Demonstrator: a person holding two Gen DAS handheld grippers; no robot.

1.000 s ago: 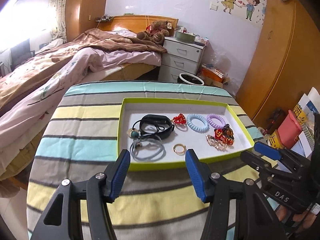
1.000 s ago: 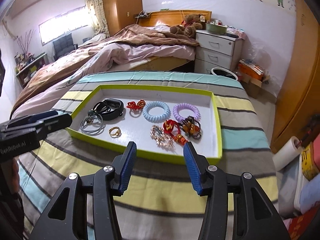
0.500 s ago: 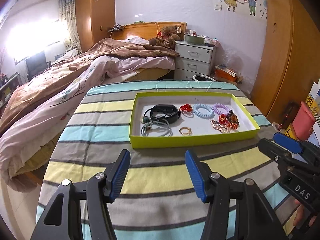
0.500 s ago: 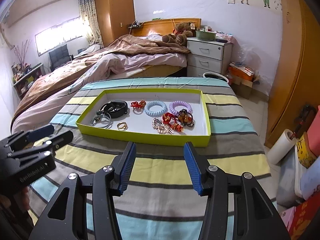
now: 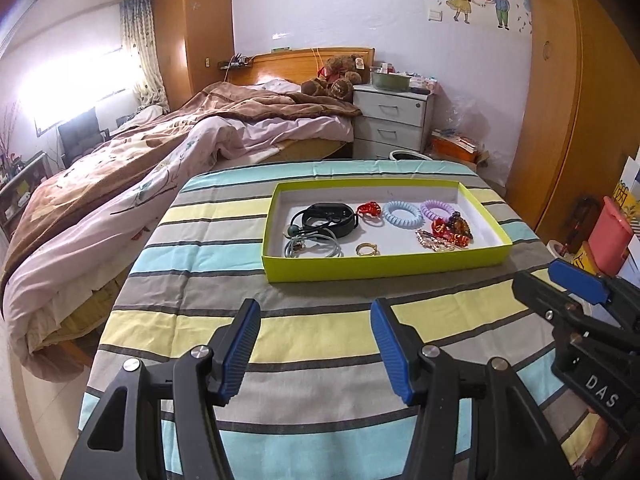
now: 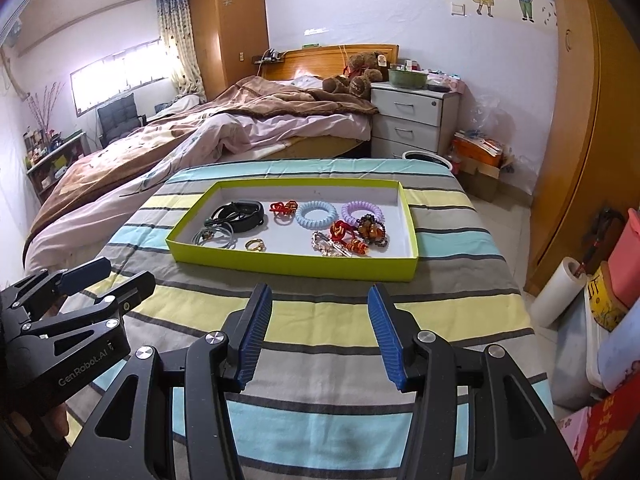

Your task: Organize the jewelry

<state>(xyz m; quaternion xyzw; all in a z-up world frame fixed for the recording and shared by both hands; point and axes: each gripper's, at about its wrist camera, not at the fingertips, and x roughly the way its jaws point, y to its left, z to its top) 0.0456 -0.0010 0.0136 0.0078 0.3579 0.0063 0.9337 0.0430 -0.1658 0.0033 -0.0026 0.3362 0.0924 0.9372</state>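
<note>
A lime-green tray [image 5: 384,270] [image 6: 288,266] sits on the striped table. It holds a black band [image 5: 330,218], grey hair ties [image 5: 312,248], a gold ring [image 5: 367,249] [image 6: 255,245], a blue coil tie [image 5: 403,214] [image 6: 317,214], a purple coil tie [image 5: 437,209], a red knot [image 5: 368,209] and red and gold pieces [image 5: 444,236]. My left gripper [image 5: 314,348] is open and empty, well short of the tray. My right gripper [image 6: 318,334] is open and empty, also short of the tray. Each shows in the other's view.
The striped cloth [image 5: 320,320] covers the table. A bed [image 5: 160,152] lies to the left and a white nightstand [image 5: 394,120] behind. A wooden wardrobe [image 6: 580,140], a paper roll [image 6: 560,292] and boxes stand at the right.
Both grippers have pulled back from the tray toward the table's near edge. The tray now looks smaller and farther away. Both stay open and empty.
</note>
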